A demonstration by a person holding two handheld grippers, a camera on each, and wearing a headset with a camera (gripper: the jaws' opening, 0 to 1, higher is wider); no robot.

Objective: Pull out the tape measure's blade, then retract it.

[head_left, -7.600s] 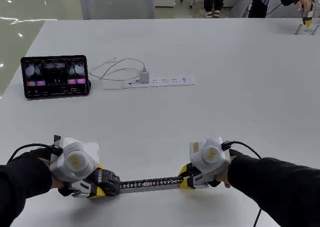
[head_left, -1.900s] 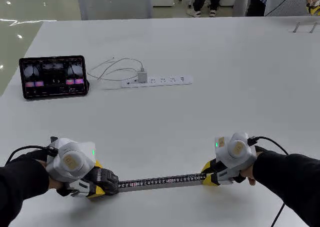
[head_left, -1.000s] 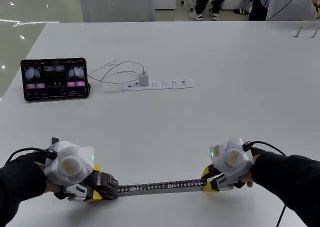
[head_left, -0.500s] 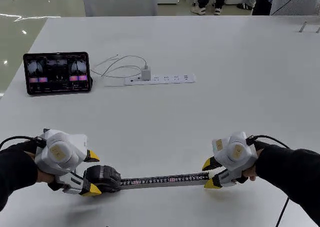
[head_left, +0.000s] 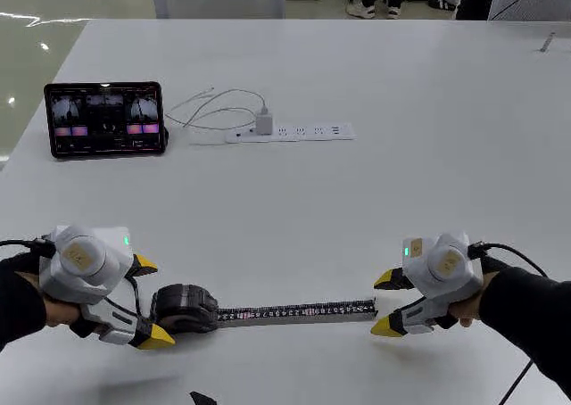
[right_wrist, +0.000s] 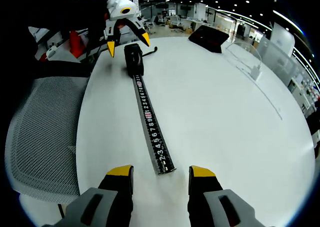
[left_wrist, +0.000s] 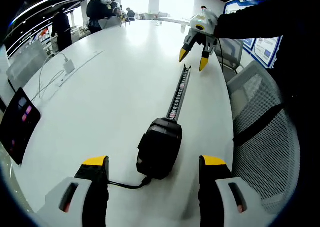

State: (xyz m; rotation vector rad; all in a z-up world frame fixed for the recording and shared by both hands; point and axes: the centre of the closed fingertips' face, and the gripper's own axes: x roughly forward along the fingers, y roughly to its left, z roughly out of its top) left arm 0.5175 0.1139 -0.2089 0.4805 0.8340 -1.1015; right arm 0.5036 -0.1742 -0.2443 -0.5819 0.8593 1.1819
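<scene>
The blade (head_left: 299, 312) runs straight from the case (head_left: 185, 308), just ahead of the wide-open left gripper (head_left: 152, 301), to the equally wide-open right gripper (head_left: 384, 302)

Tape measure case (head_left: 184, 308) on table (head_left: 401, 155), near edge, left of centre. Blade (head_left: 299, 311) flat on table, running right from case. Left gripper (head_left: 152, 301) just left of case, jaws spread, case lying before gap between them, unclasped. Right gripper (head_left: 384, 303) at blade's right end, jaws spread, blade tip just short of gap. Tablet (head_left: 105, 118) far left, propped up. Power strip (head_left: 290, 133) right of tablet, well beyond blade. Charger (head_left: 264, 122) on strip's left end. Cable (head_left: 210, 111) looped on table between strip and tablet.
</scene>
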